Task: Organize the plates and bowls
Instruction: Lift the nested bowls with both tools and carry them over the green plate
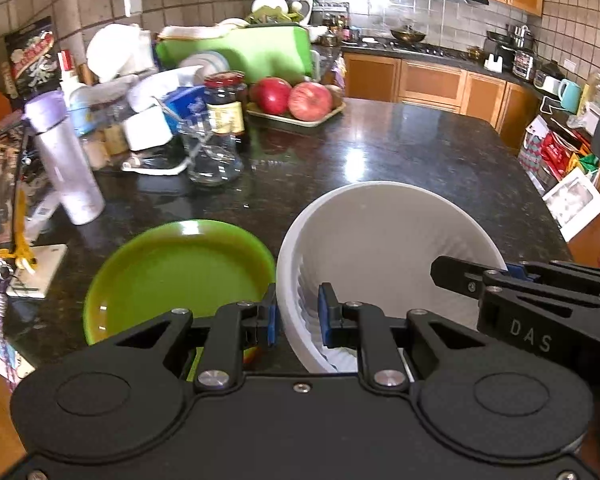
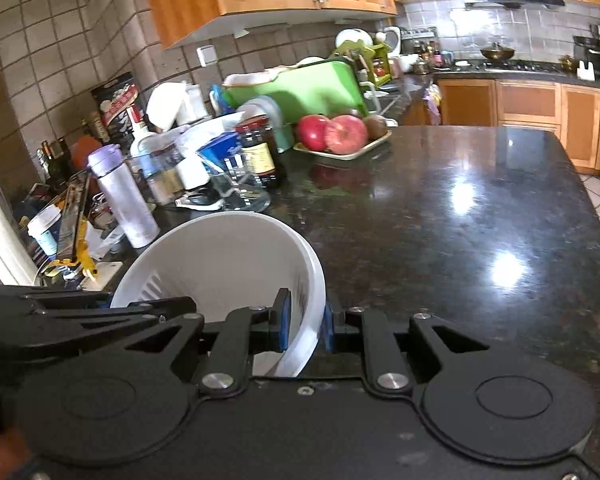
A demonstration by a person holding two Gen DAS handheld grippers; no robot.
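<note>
A large white ribbed bowl (image 1: 384,248) hangs above the dark counter, held from both sides. My left gripper (image 1: 298,316) is shut on its left rim, one blue pad outside and one inside. My right gripper (image 2: 305,326) is shut on the bowl's (image 2: 228,264) right rim in the same way; its black fingers (image 1: 500,276) show at the bowl's right edge in the left wrist view. A green plate (image 1: 172,280) lies on the counter just left of the bowl, partly behind my left gripper.
Clutter fills the counter's far left: a lilac flask (image 1: 66,160), a dark jar (image 1: 225,102), a glass jug (image 1: 212,152), a tray of red apples (image 1: 296,100) and a green board (image 1: 256,50). Black granite (image 2: 460,208) stretches right of the bowl. Cabinets and a stove stand beyond.
</note>
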